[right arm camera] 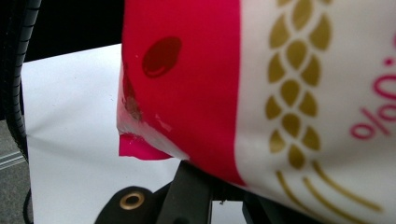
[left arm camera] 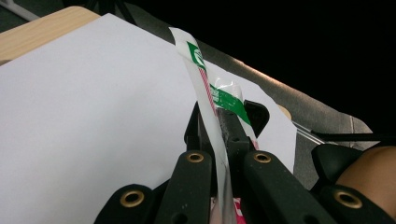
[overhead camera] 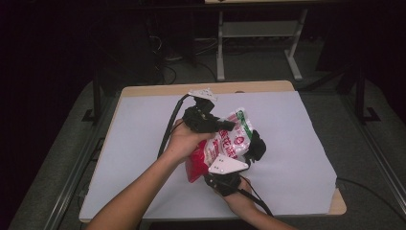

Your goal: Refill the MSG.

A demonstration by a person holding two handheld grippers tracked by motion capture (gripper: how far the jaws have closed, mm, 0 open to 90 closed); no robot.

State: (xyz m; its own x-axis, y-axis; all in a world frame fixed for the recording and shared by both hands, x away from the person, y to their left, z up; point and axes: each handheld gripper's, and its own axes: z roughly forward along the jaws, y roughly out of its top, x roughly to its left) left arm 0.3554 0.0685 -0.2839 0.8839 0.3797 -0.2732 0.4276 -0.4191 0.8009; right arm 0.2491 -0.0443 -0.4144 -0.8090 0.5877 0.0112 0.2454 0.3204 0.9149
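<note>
Above the middle of the worktop [overhead camera: 143,124], I hold a bag [overhead camera: 225,143] up between both grippers, clear of the white sheet [overhead camera: 297,143] that covers the worktop's top. The bag is plastic, white with a red lower part and a green band near its upper edge, and it is crumpled.

My left gripper [overhead camera: 221,124] comes in from the left and is clamped on the bag's upper edge. From the left gripper view, the thin sealed edge of the bag [left arm camera: 205,88] runs straight between the two black jaws, which are pressed together on it, with the green band showing just past the tips. Beyond it lie the white sheet [left arm camera: 93,116] and a strip of bare wood at the worktop's corner [left arm camera: 42,32].

My right gripper [overhead camera: 256,146] sits lower and nearer to me, at the bag's right side, with its grey plate lying over the bag's red part. Through the right gripper view, the bag [right arm camera: 280,93] is very close, red on the left and white with a gold wheat pattern on the right, and its lower edge goes down between the jaws, so this gripper is closed on the bag too. A torn red corner sticks out at the left.
</note>
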